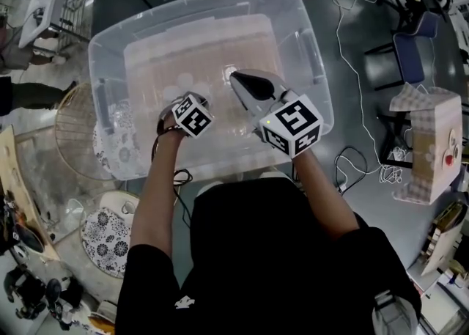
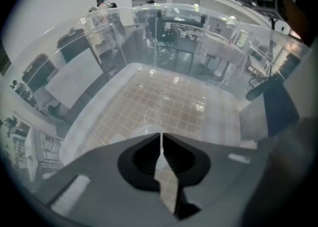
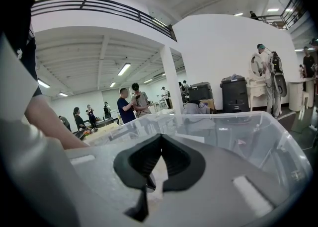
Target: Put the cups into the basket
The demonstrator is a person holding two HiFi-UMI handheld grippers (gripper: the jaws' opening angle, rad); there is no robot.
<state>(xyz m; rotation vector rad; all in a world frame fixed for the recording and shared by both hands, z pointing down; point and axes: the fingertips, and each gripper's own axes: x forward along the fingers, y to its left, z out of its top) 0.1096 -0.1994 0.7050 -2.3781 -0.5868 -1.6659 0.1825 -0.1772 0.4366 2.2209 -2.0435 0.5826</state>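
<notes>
Both grippers reach into a large clear plastic bin (image 1: 102, 44). My left gripper (image 1: 179, 106) points steeply down at the bin floor. In the left gripper view its jaws (image 2: 161, 135) stand almost together, and the pale rim of a clear cup (image 2: 141, 127) shows right at the tips, its thin wall seemingly pinched. My right gripper (image 1: 236, 77) hovers level over the middle of the bin. Its jaws (image 3: 160, 137) are shut with nothing between them. A round wire basket (image 1: 77, 132) stands outside the bin's left wall. Another faint clear shape (image 1: 226, 71) lies on the bin floor.
A floral plate (image 1: 106, 234) lies at the lower left beside the basket. A checked cardboard box (image 1: 432, 143), a blue chair (image 1: 407, 51) and white cables (image 1: 352, 48) are to the right. People stand in the background of the right gripper view.
</notes>
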